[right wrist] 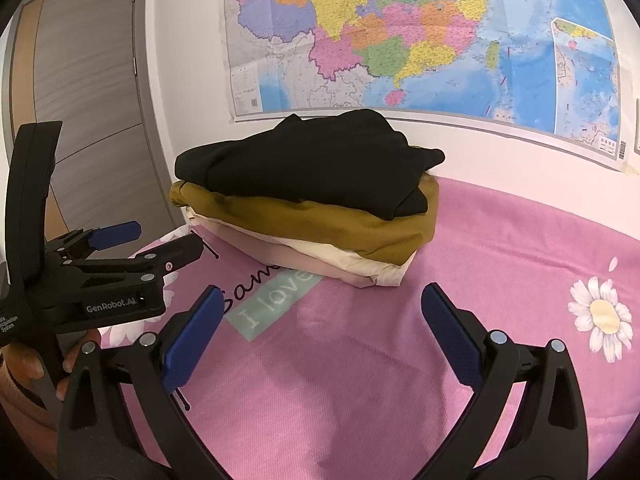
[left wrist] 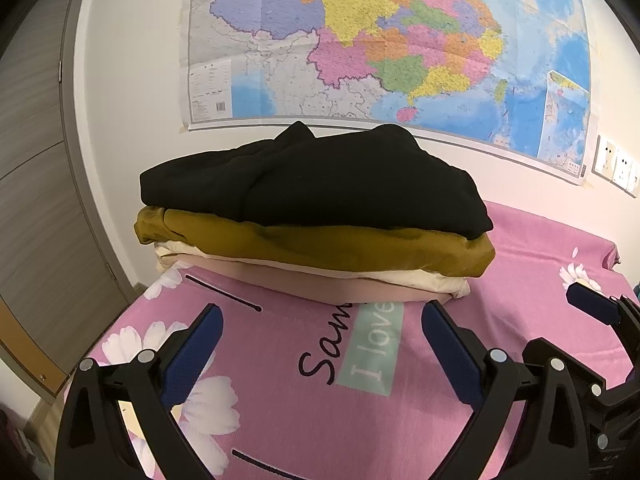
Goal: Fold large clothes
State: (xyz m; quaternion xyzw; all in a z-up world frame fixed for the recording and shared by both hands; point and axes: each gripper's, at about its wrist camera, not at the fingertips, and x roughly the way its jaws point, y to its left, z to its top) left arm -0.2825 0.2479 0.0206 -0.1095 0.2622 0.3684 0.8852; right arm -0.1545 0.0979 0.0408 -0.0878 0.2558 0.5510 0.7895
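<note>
A stack of folded clothes lies on the pink bed sheet [left wrist: 520, 256] against the wall. A black garment [left wrist: 316, 176] is on top, above a mustard one [left wrist: 320, 244], a cream one [left wrist: 420, 280] and a pale pink one [left wrist: 312, 286]. My left gripper [left wrist: 322, 320] is open just in front of the stack, over the sheet, holding nothing. In the right wrist view the same black garment [right wrist: 312, 164] and mustard garment [right wrist: 340, 228] sit ahead and slightly left. My right gripper [right wrist: 322, 300] is open and empty. The left gripper [right wrist: 160, 242] shows at the left.
A large coloured map [left wrist: 380, 40] hangs on the white wall behind the bed. A grey door [right wrist: 92, 92] stands at the left, and wall sockets [left wrist: 616, 164] at the right. A hand [right wrist: 24, 364] holds the left gripper. The sheet [right wrist: 520, 240] has daisy prints and lettering.
</note>
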